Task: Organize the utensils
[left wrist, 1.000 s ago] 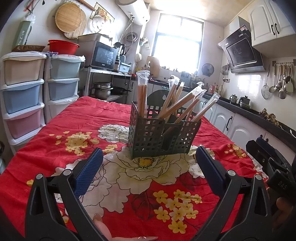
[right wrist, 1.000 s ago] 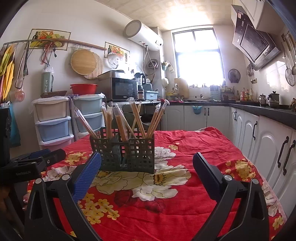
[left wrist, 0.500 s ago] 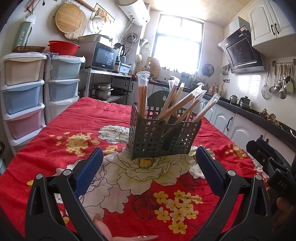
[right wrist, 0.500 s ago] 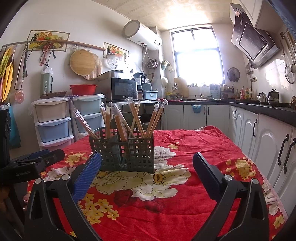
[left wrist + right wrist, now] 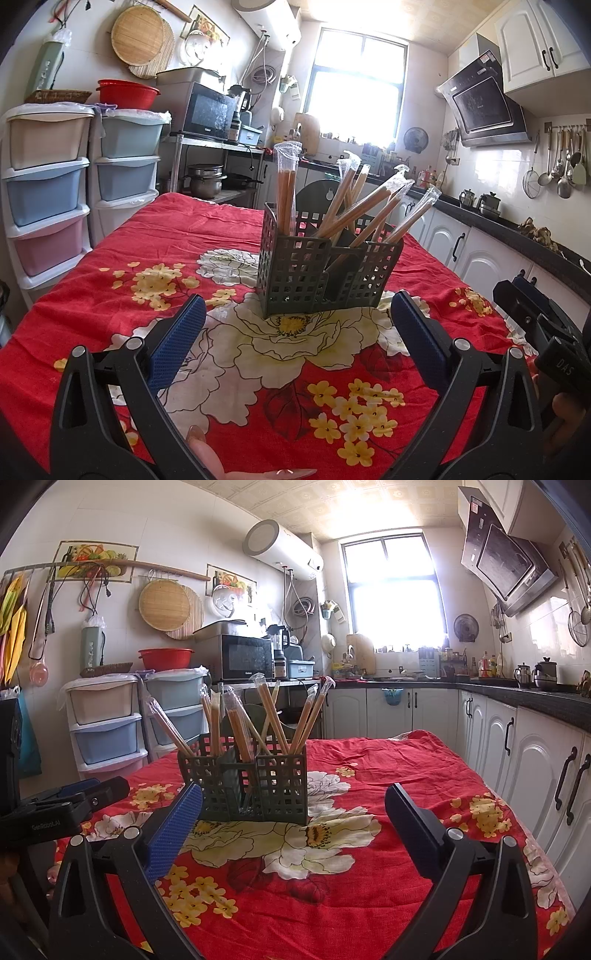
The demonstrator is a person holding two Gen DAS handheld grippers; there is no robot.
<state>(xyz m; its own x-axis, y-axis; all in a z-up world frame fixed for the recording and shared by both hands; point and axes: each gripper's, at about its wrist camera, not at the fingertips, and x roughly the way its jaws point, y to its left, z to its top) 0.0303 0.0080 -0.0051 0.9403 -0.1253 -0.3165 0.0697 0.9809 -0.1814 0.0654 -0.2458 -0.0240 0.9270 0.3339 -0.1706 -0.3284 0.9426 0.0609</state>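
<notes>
Both tongs, left and right, gape empty before dark green slotted plastic caddy; pinch one plastic-wrapped wooden chopstick pair high, lift straight.

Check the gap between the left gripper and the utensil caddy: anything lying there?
Nothing but the floral tablecloth. In the left wrist view, the stretch from the open left gripper to the utensil caddy holds no loose utensils.

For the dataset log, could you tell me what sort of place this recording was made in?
Most likely a home kitchen: a range hood on the wall, a microwave on a rack, and ladles hanging from a rail. The utensil caddy stands on a table with a red floral cloth.
</notes>
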